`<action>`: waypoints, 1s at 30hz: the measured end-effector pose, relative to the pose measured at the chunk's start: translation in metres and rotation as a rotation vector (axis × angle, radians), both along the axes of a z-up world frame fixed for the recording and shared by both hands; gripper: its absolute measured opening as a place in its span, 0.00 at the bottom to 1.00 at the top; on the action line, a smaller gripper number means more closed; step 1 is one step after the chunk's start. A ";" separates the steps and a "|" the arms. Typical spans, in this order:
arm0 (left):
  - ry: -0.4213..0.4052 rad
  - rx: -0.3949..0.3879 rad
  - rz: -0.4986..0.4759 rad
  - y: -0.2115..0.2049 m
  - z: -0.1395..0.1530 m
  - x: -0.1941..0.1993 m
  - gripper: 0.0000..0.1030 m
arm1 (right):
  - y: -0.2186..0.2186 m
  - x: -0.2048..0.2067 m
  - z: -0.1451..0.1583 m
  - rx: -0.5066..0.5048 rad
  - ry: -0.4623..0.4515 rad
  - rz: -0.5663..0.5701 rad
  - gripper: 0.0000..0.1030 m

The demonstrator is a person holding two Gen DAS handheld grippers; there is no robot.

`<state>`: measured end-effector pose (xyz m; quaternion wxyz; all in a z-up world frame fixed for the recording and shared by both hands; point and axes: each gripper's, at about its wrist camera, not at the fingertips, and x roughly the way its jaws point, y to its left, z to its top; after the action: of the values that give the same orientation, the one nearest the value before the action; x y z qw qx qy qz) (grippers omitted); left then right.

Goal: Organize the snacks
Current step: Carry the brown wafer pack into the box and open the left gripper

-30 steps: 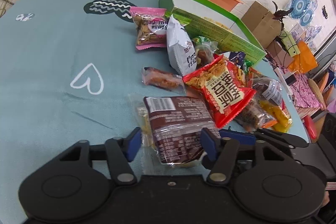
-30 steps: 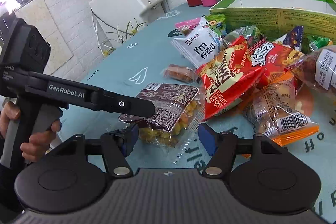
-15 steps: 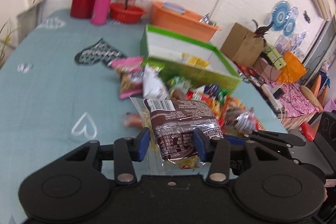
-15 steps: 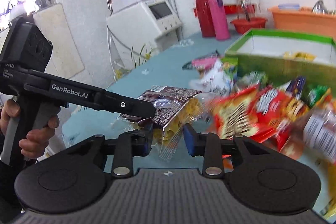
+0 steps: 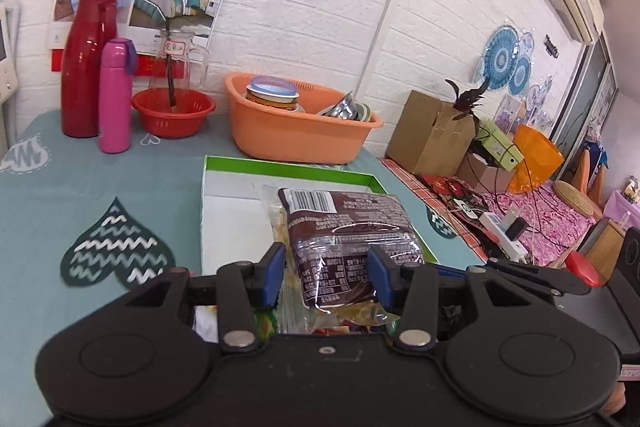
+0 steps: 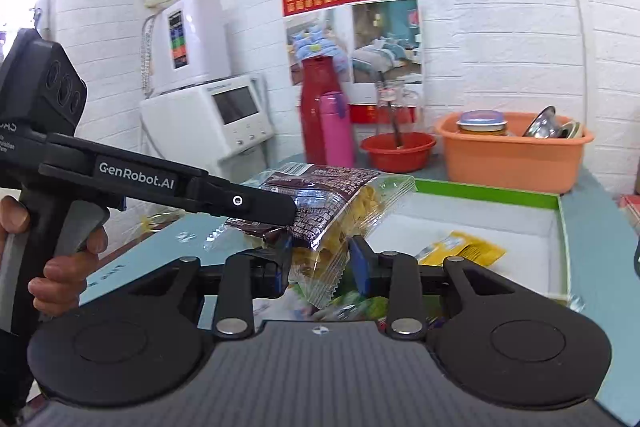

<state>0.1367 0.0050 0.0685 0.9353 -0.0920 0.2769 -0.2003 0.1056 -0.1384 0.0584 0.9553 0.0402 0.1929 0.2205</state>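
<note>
Both grippers are shut on one brown snack bag [image 5: 348, 239] with yellow pieces inside, held in the air over the green-rimmed box [image 5: 240, 219]. My left gripper [image 5: 326, 277] pinches the bag's near end. My right gripper [image 6: 320, 261] pinches the bag [image 6: 332, 203] at its clear edge, with the left gripper's arm [image 6: 168, 183] crossing in from the left. A yellow packet [image 6: 460, 249] lies in the box [image 6: 480, 191]. Other snacks show only as slivers below the fingers.
At the back of the teal table [image 5: 80, 195] stand a red flask [image 5: 86, 67], a pink bottle [image 5: 115, 95], a red bowl [image 5: 173, 111] and an orange basin [image 5: 296, 131]. A white appliance [image 6: 216, 123] stands to the left. Cardboard boxes [image 5: 432, 135] sit beyond the right edge.
Both grippers closed on the brown bag, lifted it off the table and carried it forward from the snack pile to above the green box.
</note>
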 end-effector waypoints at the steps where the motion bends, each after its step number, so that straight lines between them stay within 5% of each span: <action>1: 0.009 -0.003 0.003 -0.001 -0.002 0.012 0.53 | -0.004 0.010 -0.001 0.004 0.011 -0.005 0.55; 15: 0.118 0.012 0.036 -0.001 -0.042 0.120 0.53 | -0.028 0.113 -0.035 -0.019 0.175 -0.034 0.54; 16: 0.121 0.024 0.039 -0.001 -0.045 0.124 0.55 | -0.026 0.117 -0.037 -0.033 0.176 -0.032 0.54; 17: 0.118 0.035 0.042 -0.002 -0.047 0.127 0.76 | -0.024 0.121 -0.040 -0.049 0.180 -0.029 0.55; 19: 0.105 0.052 0.045 -0.002 -0.050 0.129 1.00 | -0.020 0.128 -0.047 -0.091 0.188 -0.026 0.60; 24: 0.074 0.063 0.066 -0.001 -0.041 0.113 1.00 | -0.019 0.122 -0.046 -0.113 0.163 -0.023 1.00; 30: 0.076 0.029 0.097 0.001 -0.015 0.070 1.00 | -0.031 0.078 -0.004 -0.057 0.128 -0.075 1.00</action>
<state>0.2069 0.0060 0.0532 0.9339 -0.0992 0.3103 -0.1469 0.1840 -0.1694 0.0543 0.9493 0.0340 0.2581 0.1762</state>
